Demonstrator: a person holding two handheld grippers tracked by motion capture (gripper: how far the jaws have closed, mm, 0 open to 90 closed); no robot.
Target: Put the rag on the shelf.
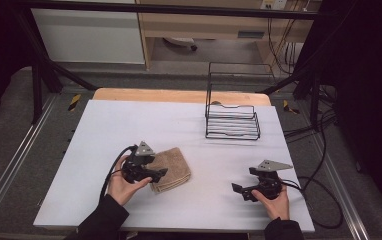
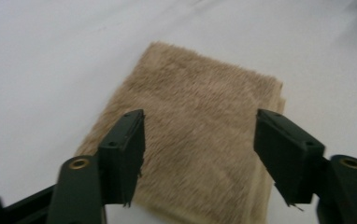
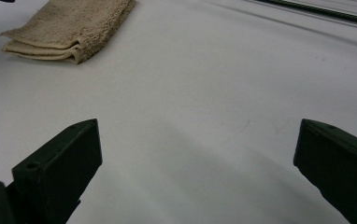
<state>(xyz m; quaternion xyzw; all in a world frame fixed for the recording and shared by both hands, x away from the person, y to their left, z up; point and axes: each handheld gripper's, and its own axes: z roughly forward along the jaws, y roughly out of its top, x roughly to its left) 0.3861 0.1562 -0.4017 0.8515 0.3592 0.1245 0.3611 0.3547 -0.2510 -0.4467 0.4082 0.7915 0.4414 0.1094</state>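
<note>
With jaws apart, the left hand-held gripper (image 1: 151,172) hovers over the folded tan towel (image 1: 173,169) on the white bench (image 1: 179,125), the right hand-held gripper (image 1: 244,190) equally agape; a shallow pinch may lift only the top layer, unfolding it.

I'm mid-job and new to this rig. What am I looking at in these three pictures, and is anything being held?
A person at a table holds a two-jaw tool in each hand. The high view looks down from above: the left hand-held gripper hangs over a folded tan towel, the right hand-held gripper over bare white table. A black wire rack stands at the far side. The other two pictures come from cameras riding on each gripper, looking along its black jaws. Both stand wide open; the left jaws straddle the towel but nothing is held.
</note>
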